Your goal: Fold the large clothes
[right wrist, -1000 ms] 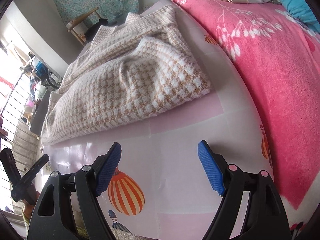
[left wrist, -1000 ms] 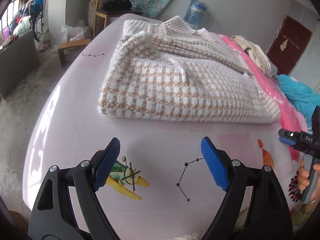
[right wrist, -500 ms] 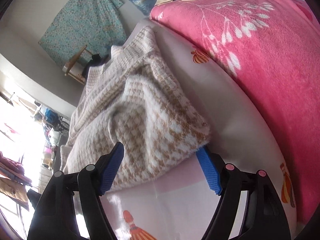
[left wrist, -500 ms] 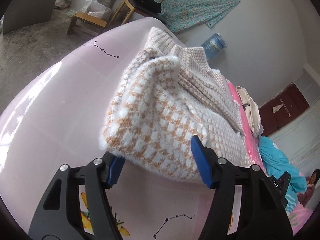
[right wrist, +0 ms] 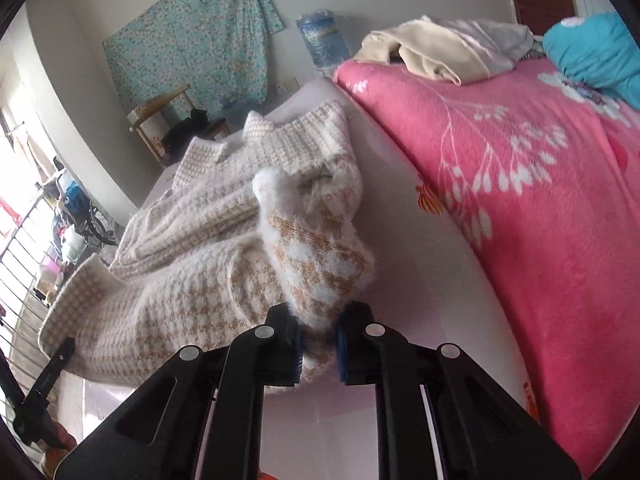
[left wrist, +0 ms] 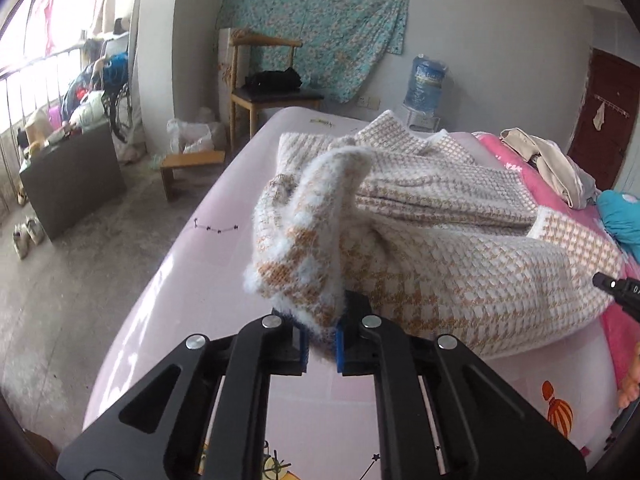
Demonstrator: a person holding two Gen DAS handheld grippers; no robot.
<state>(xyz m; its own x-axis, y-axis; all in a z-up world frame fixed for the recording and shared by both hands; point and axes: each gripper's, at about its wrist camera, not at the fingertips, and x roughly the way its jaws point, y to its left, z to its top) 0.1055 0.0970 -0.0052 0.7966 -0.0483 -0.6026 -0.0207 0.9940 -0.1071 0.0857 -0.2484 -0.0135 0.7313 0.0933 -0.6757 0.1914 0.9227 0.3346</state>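
The left gripper (left wrist: 320, 344) is closed on the near left corner of the sweater (left wrist: 460, 264), and the fuzzy hem is pinched between its blue pads (left wrist: 303, 342) and stands up in a bunch above them. The right gripper (right wrist: 318, 350) is closed in the same way on the near right corner of the sweater (right wrist: 192, 300), with the fabric squeezed between its pads (right wrist: 339, 348). Both corners are lifted from the sheet (left wrist: 192, 280), while the far part of the sweater lies on the bed, folded, with the collar at the far end. The sweater is white with a tan check pattern and lies on the pink sheet, which has small star drawings and cartoon prints. To the right of the sweater there is a pink blanket (right wrist: 540, 200) with white flowers, and the two are apart, with a strip of sheet between them. On the far part of the blanket rests a beige garment (right wrist: 432, 56), and a blue cloth (right wrist: 596, 52) is beside it on the right. Behind the bed stand a wooden chair (left wrist: 264, 92) with a black thing on its seat and a water bottle (left wrist: 426, 84) near the wall. A floral cloth (left wrist: 320, 20) hangs on the wall. In the left view the tip of the right gripper shows at the right edge.
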